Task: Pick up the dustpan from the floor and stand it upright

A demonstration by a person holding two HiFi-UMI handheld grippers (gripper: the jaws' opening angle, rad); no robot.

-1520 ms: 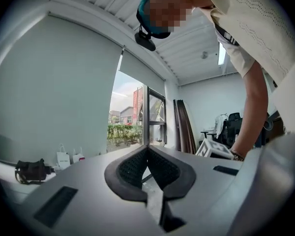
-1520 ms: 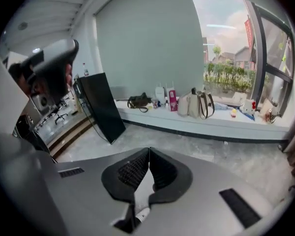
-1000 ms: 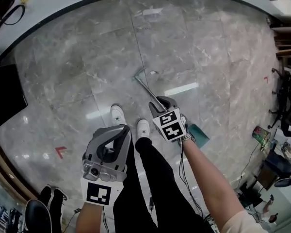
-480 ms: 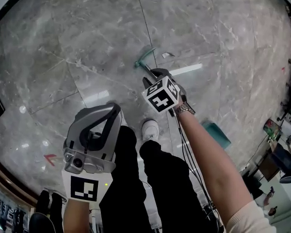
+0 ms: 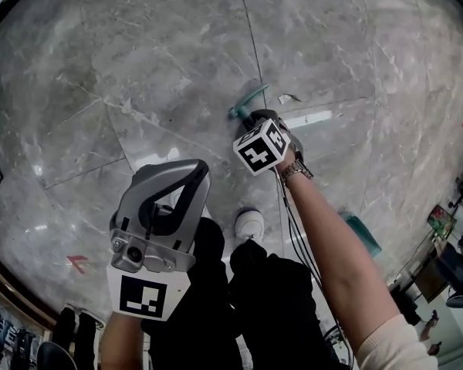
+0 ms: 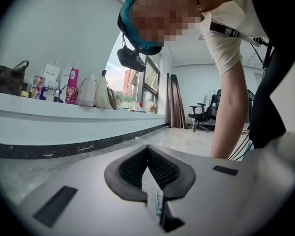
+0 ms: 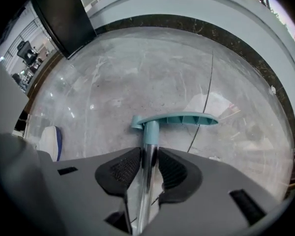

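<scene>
Over the grey marble floor (image 5: 123, 60) my right arm (image 5: 332, 245) reaches straight down. Its right tool (image 5: 256, 123) points at the floor with jaws apart, astride the dustpan's (image 5: 363, 233) metal shaft (image 7: 146, 181) just below the teal T-grip (image 7: 179, 119), pads close on either side without clearly pressing. The left tool (image 5: 191, 168) hangs beside my legs, pointing nearly level, jaws together on nothing. The dustpan lies on the floor; in the head view my arm covers most of its shaft, only a blurred teal edge of the pan shows past my forearm, and the marker cube (image 5: 261, 146) hides the right tool's tips.
</scene>
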